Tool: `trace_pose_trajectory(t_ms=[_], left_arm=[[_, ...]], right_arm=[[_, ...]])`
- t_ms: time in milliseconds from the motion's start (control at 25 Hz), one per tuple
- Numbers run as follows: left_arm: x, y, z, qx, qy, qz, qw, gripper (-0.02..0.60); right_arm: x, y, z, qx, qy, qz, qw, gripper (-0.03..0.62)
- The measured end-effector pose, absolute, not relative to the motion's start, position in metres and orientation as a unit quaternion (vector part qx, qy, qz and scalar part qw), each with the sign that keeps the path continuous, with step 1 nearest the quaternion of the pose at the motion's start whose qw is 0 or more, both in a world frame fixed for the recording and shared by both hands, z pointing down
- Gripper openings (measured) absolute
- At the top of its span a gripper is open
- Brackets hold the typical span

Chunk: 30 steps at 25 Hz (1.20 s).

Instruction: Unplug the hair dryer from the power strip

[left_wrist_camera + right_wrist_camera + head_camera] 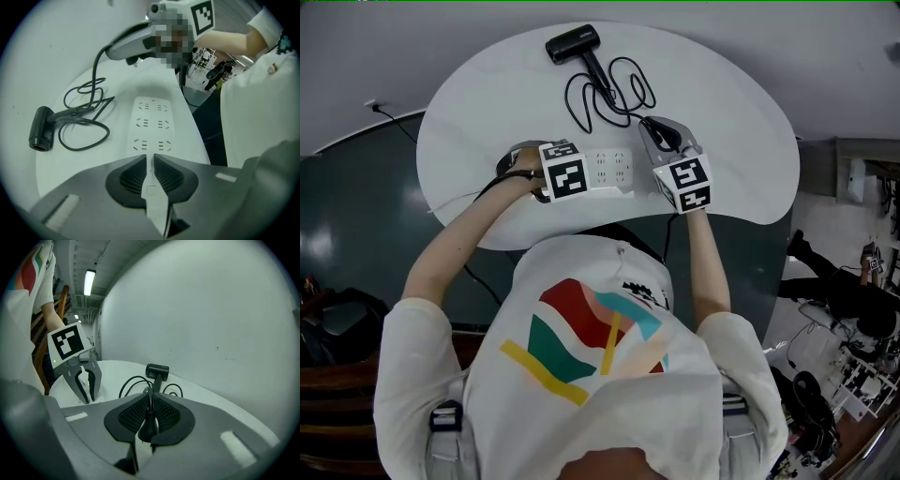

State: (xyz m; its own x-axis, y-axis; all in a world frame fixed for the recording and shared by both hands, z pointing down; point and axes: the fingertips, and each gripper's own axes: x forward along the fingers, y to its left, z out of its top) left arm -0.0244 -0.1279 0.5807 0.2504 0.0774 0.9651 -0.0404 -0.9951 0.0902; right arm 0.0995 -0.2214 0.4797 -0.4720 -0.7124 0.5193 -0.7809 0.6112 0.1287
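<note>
The white power strip (611,169) lies on the round white table (722,112), and every socket of the power strip (151,124) that shows is empty. My left gripper (551,187) is shut on the strip's near end, whose thin white edge sits between its jaws (151,161). My right gripper (651,124) is shut on the black plug (147,422), held clear of the strip. From the plug the black cord (609,94) runs in loops to the black hair dryer (572,43), which lies on the table's far side. The left gripper view shows the right gripper (115,50) above the table.
The strip's own cable (459,199) trails off the table's left edge. A dark floor surrounds the table, with cluttered equipment (853,366) at the lower right. A bare wall (211,310) rises behind the table.
</note>
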Motion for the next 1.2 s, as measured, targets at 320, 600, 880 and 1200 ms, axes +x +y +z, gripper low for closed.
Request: trace_pose_trajectory(t_ms=[320,600,880,1200], left_arm=[[-0.024,-0.128,0.58,0.788,0.009,0.613,0.051,0.049],[-0.026,-0.127,0.58,0.788,0.005,0.614,0.053,0.049],[-0.029,-0.127,0.58,0.788,0.004,0.614,0.054,0.049],[-0.027,-0.13,0.582,0.787,0.003,0.614,0.052,0.049]], right_arm=[[0.121,-0.215,0.511,0.453,-0.839,0.1,0.285,0.049],[0.129,-0.207,0.537,0.456,-0.827,0.134,0.301,0.049],[0.133,-0.201,0.554,0.47,-0.812,0.154,0.31,0.052],[0.136,-0.198,0.561,0.473,-0.807,0.166,0.31,0.135]])
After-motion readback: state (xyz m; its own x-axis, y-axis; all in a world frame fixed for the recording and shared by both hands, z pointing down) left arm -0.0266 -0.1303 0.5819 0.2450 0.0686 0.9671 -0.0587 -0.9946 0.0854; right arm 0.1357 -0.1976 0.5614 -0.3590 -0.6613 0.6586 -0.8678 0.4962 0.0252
